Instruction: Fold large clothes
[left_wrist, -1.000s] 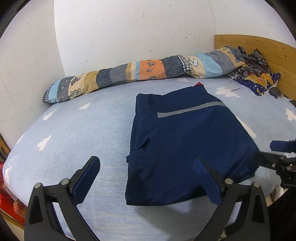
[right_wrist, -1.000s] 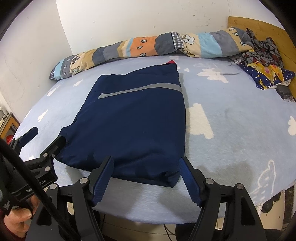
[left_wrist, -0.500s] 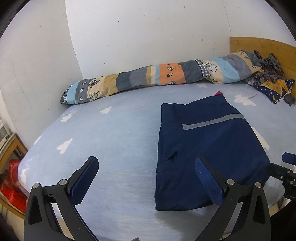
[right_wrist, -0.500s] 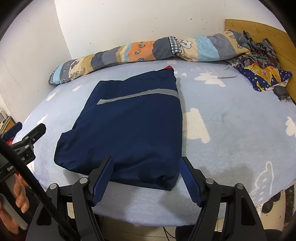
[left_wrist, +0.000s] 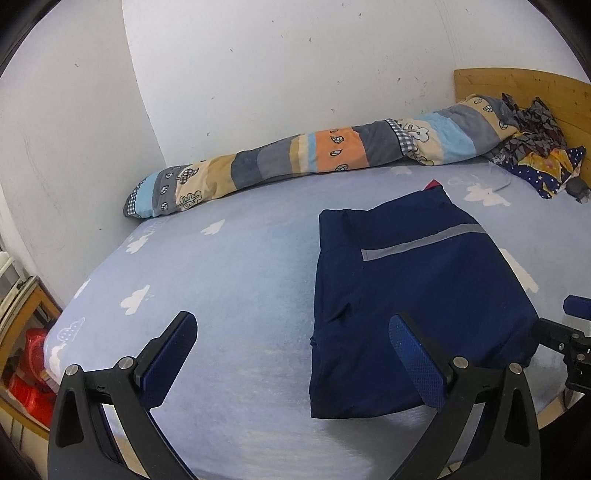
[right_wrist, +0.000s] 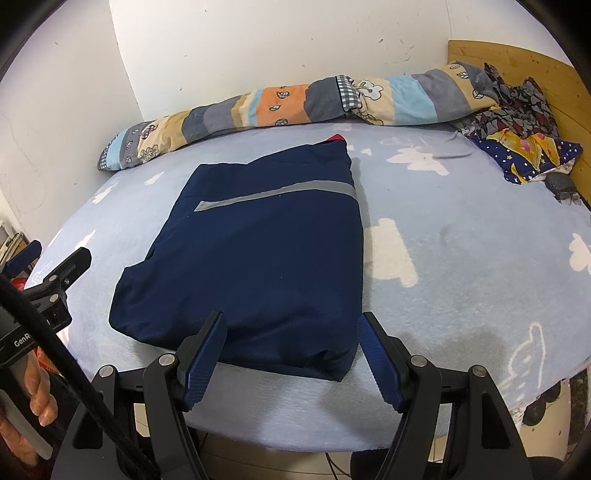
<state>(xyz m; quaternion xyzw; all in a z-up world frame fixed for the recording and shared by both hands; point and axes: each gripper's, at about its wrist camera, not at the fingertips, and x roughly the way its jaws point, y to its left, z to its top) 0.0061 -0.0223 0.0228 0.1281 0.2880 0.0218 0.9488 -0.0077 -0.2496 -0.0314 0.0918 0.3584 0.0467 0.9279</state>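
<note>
Since the earlier frames the left tool (left_wrist: 291, 354) has risen and swung left, so the folded navy garment (left_wrist: 417, 295) now sits toward the right of its view instead of the middle. Its jaws stand wide apart and hold nothing; the right finger overlaps the garment's near edge in the picture, though whether it touches the cloth cannot be told. The right tool (right_wrist: 290, 356) hangs in place at the near edge of the bed (right_wrist: 461, 266), jaws well open and empty, with the garment's near right corner lying between and just beyond its fingers. The garment lies flat on the pale blue cloud-print sheet, a grey stripe (right_wrist: 273, 194) across its far part and a scrap of red (right_wrist: 334, 137) showing at its far corner. A patchwork bolster (right_wrist: 277, 105) runs along the far wall, and crumpled clothes (right_wrist: 517, 125) sit by the wooden headboard (right_wrist: 517, 59), far right. At the left edge of the right view, a hand (right_wrist: 37, 387) grips the other tool's handle, mostly cut off.
</note>
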